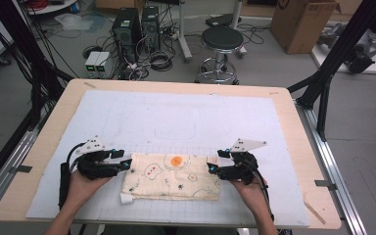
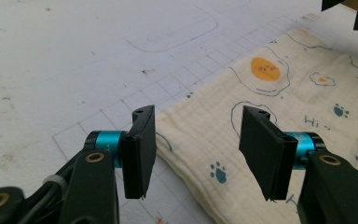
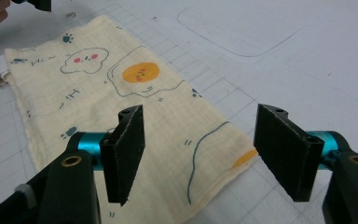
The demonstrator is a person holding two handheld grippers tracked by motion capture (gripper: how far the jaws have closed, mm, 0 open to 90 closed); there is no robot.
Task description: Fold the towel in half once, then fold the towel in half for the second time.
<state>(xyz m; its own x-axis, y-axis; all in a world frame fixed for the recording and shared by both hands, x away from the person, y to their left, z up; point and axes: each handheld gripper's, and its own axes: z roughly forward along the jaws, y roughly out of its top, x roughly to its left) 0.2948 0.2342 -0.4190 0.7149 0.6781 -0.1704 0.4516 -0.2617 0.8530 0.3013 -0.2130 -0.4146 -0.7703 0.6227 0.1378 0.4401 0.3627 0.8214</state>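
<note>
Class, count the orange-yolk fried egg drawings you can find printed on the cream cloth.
3 on the cream cloth: one large orange-yolk egg near its far edge, one small egg mid-cloth, one yolk at the right gripper's corner. Folds may hide more.

The cloth point(image 2: 279, 116) carries small blue handwritten-style print. In the left gripper view the letters "Hi" point(image 2: 313, 122) can be read beside a blue paw print. In the right gripper view similar blue marks sit under the cloud drawing, too small and slanted to make out. Nothing else readable shows; the box on the floor has a mark too blurred to tell.
</note>
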